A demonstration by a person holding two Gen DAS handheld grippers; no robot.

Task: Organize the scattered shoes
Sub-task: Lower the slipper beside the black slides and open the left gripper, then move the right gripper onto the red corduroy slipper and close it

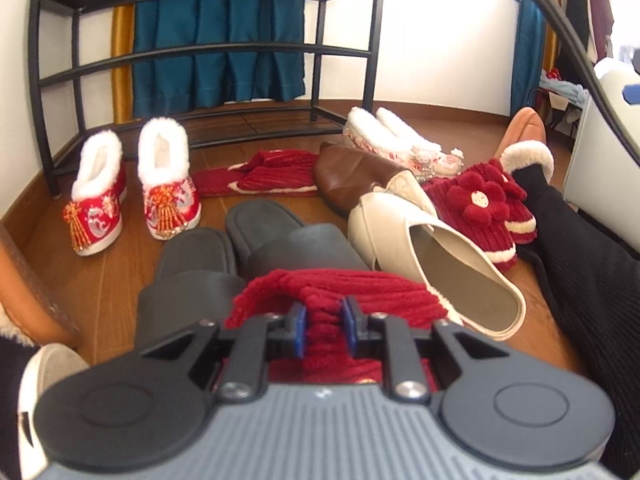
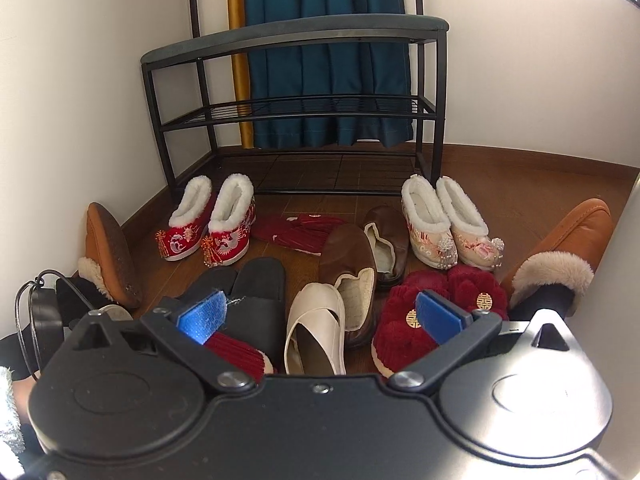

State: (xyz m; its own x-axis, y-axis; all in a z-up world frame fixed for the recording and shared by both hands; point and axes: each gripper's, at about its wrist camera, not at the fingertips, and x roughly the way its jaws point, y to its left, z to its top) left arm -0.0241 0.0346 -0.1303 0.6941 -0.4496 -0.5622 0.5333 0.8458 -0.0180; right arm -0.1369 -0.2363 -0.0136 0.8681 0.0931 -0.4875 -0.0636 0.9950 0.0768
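My left gripper [image 1: 323,320] is shut on a red corduroy slipper [image 1: 340,292], pinching its fabric between the blue pads just above a pair of grey slippers [image 1: 224,248]. The same red slipper [image 2: 240,356] shows at the lower left of the right wrist view. My right gripper [image 2: 320,316] hangs open and holds nothing, above a cream shoe [image 2: 316,328] on the floor. A second red corduroy slipper [image 1: 264,176] lies flat in front of the black shoe rack [image 1: 208,52], whose shelves hold no shoes.
Red embroidered fur-trimmed shoes [image 2: 212,228] stand left, beige ones [image 2: 444,224] right. Brown leather shoes [image 2: 348,264] and red flower slippers [image 2: 440,312] crowd the middle of the wooden floor. A person's feet in tan fur-lined slippers [image 2: 560,256] flank the pile. A white wall runs along the left.
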